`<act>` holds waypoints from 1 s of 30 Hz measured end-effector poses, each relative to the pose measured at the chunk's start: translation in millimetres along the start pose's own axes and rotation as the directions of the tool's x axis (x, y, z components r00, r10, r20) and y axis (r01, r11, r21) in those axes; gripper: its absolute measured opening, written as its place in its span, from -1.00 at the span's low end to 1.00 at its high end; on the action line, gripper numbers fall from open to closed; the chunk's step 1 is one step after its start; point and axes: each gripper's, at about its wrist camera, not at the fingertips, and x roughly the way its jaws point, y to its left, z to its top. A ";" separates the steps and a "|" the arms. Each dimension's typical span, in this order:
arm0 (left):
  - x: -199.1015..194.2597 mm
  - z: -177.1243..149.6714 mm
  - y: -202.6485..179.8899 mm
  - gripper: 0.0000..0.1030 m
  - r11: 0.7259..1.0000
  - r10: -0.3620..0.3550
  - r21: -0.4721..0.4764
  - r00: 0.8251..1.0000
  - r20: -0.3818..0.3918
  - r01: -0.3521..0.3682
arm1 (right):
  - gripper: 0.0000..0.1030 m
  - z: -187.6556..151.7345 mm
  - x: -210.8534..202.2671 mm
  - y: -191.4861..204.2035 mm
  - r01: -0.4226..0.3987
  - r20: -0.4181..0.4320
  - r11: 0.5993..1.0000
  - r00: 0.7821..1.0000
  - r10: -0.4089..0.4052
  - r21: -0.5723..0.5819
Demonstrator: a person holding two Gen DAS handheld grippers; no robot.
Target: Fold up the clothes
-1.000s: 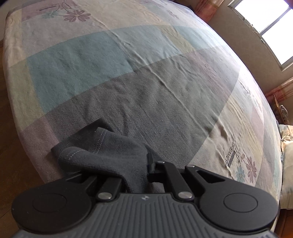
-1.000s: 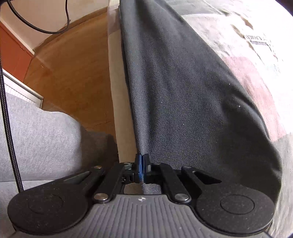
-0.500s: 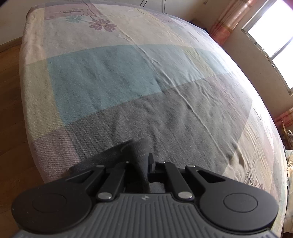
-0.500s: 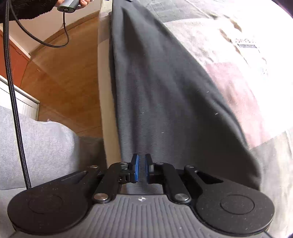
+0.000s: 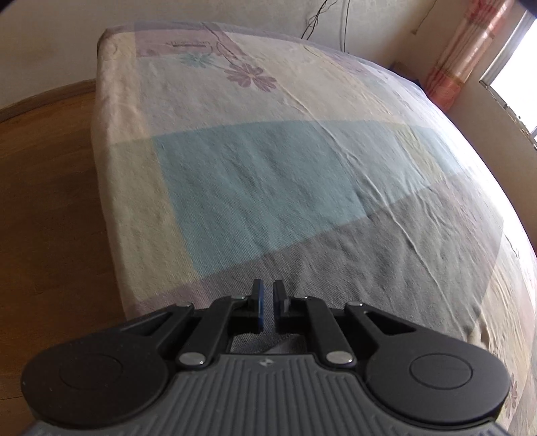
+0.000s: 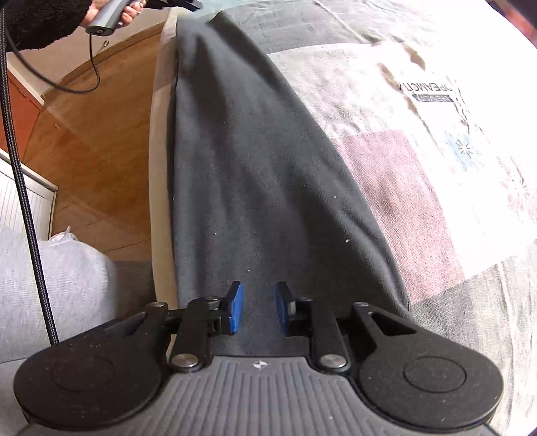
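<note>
A dark grey garment [image 6: 255, 161] lies flat in a long strip along the bed's edge in the right wrist view. My right gripper [image 6: 259, 307] is open, its blue pads apart just above the garment's near end, holding nothing. My left gripper [image 5: 267, 307] has its jaws slightly apart with a narrow gap and nothing between them; it hangs over the bed's grey patch. No garment shows ahead of it in the left wrist view. The left hand with its gripper handle [image 6: 107, 16] shows at the far end of the garment in the right wrist view.
The bed [image 5: 255, 187] has a patchwork sheet in blue, grey, cream and pink with flower prints. Wooden floor [image 5: 43, 201] lies to the left. A curtain and window [image 5: 470, 50] are at the back right. My grey trouser leg [image 6: 50, 285] and a black cable [image 6: 23, 187] are at the left.
Both grippers have let go of the garment and opened. The left gripper has lifted and tilted up, so the garment left its view. The right gripper has drawn back slightly.
</note>
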 end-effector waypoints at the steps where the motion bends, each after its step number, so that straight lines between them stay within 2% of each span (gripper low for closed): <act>1: -5.6 0.0 -4.8 -0.85 1.000 -0.016 0.014 1.000 -0.006 0.016 | -0.52 -0.2 0.3 -0.6 0.000 0.002 1.000 1.000 0.000 0.000; 2: -11.2 -0.1 -9.5 -0.83 0.999 -0.032 0.028 0.999 -0.012 0.032 | -0.52 0.0 -0.9 -1.3 -0.002 0.007 1.000 1.000 0.002 0.001; 5: -23.9 -20.4 -31.7 -0.77 0.985 -0.081 0.147 0.993 -0.083 0.093 | -0.52 3.4 1.8 -0.7 -0.006 0.026 1.000 1.000 0.006 0.003; 7: -29.0 -41.7 -45.4 -0.72 0.965 -0.087 0.234 0.987 -0.138 0.118 | -0.52 7.5 2.5 1.2 -0.009 0.050 1.000 0.999 0.009 0.001; 9: -31.2 -61.8 -51.0 -0.72 0.956 -0.078 0.265 0.981 -0.179 0.124 | -0.52 14.2 4.2 5.1 -0.009 0.082 1.000 0.997 0.010 -0.012; 13: -32.3 -81.1 -37.4 -0.68 0.975 -0.051 0.201 0.977 -0.208 0.094 | -0.52 46.4 16.7 21.3 -0.025 0.164 0.998 0.986 0.032 -0.050; 17: -33.5 -76.9 -22.3 -0.48 0.987 -0.039 0.145 0.974 -0.224 0.072 | -0.52 95.4 38.1 46.4 -0.055 0.237 0.993 0.968 0.078 -0.105; 21: -38.1 -68.5 -8.8 -0.15 0.992 -0.085 0.078 0.972 -0.219 0.104 | -0.52 141.5 64.3 77.0 -0.054 0.256 0.983 0.962 0.098 -0.174; 26: -36.5 -67.1 6.9 -0.13 0.991 -0.128 -0.002 0.971 -0.204 0.130 | -0.52 171.5 87.4 104.9 -0.010 0.245 0.980 0.968 0.059 -0.198; 30: -35.7 -70.6 12.6 -0.13 0.990 -0.140 -0.014 0.974 -0.180 0.140 | -0.53 183.6 93.8 118.1 0.023 0.271 0.982 0.962 0.029 -0.189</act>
